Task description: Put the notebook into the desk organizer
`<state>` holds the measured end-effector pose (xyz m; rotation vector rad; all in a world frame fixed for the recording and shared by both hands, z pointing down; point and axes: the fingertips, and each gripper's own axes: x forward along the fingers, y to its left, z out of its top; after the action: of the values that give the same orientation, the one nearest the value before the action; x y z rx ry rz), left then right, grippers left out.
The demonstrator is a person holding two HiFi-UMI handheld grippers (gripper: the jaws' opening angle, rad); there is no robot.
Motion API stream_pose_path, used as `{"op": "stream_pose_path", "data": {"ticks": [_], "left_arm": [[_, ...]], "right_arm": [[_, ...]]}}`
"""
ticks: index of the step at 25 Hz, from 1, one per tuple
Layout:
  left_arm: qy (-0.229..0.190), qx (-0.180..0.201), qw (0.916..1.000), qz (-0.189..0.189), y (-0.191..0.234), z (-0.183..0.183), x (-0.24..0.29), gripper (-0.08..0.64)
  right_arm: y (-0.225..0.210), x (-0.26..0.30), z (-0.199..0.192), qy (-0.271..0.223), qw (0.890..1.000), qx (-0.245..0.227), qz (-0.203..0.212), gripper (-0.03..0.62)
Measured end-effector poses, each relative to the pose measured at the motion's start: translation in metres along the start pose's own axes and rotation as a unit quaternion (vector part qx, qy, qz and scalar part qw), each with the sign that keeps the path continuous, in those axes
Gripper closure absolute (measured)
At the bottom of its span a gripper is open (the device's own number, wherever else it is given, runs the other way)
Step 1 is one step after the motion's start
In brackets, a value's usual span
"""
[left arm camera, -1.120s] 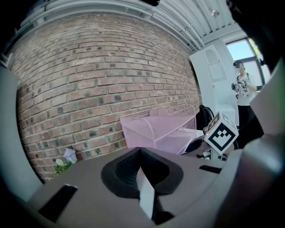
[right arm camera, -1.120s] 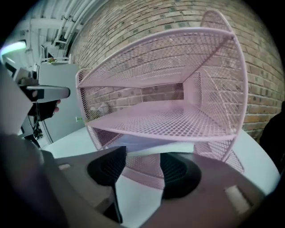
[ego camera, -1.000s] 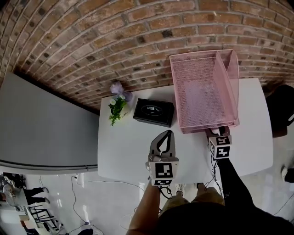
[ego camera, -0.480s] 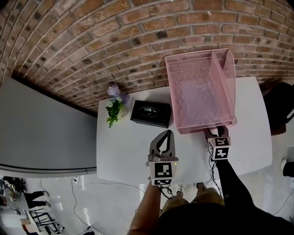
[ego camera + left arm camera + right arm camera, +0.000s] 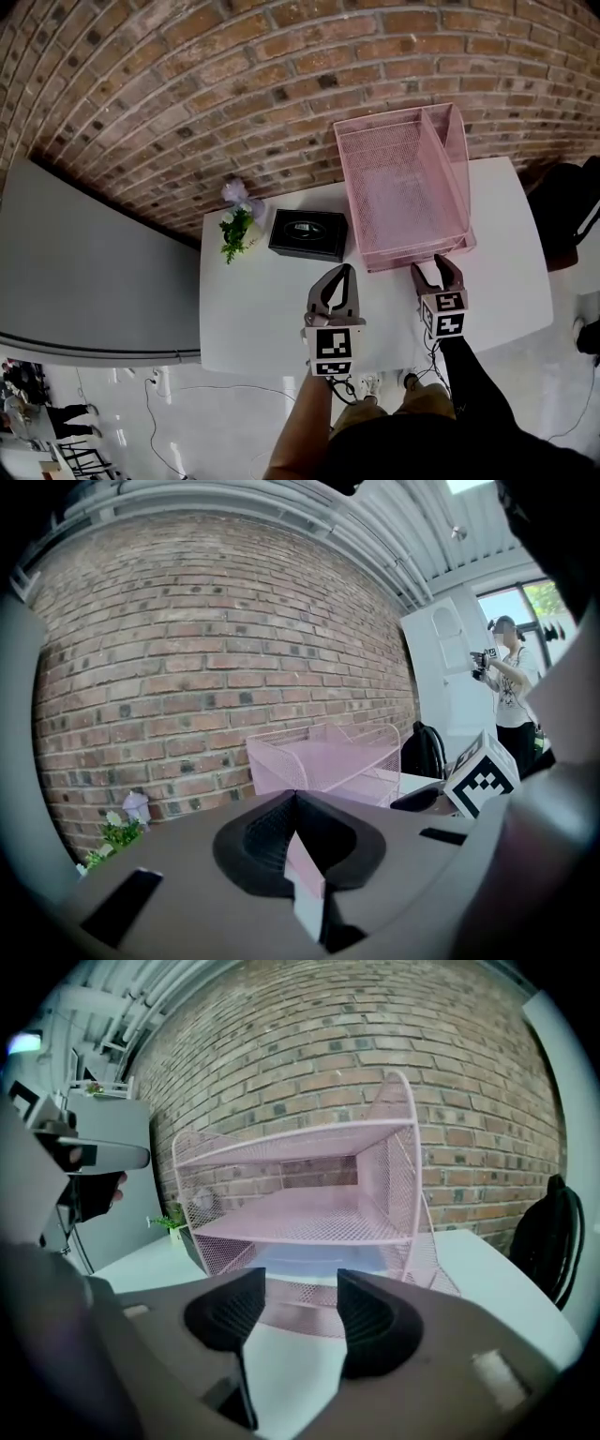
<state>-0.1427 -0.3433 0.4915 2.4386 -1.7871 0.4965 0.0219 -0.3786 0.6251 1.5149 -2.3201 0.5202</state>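
Note:
A pink mesh desk organizer with two tiers stands at the back right of the white table. In the right gripper view a pale notebook lies flat on the bottom tier of the organizer. My right gripper hovers just in front of the organizer's front edge. It is open, and nothing sits between its jaws. My left gripper is over the middle of the table, shut and empty, and its tips meet with the organizer ahead to the right.
A black box lies left of the organizer, and a small plant with a purple flower is beside it. A brick wall runs behind the table. A dark chair stands at the right. A person stands far off.
My right gripper has drawn back from the organizer's front edge toward me, so both its jaws now show clear of the mesh. The left gripper has stayed put.

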Motion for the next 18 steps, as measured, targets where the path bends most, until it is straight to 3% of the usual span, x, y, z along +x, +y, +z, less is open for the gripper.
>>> {"op": "stream_pose_path", "data": {"ticks": [10,18], "left_arm": [[-0.039,-0.008,0.9986,-0.035,0.003,0.028,-0.041,0.552],[-0.067,-0.010,0.9944,-0.080,-0.003,0.063,-0.079,0.552]], "right_arm": [[0.041,-0.055,0.037,-0.052,0.998,-0.002,0.019,0.350],[0.059,-0.120,0.085,-0.117,0.993,-0.030,-0.007,0.350]]}}
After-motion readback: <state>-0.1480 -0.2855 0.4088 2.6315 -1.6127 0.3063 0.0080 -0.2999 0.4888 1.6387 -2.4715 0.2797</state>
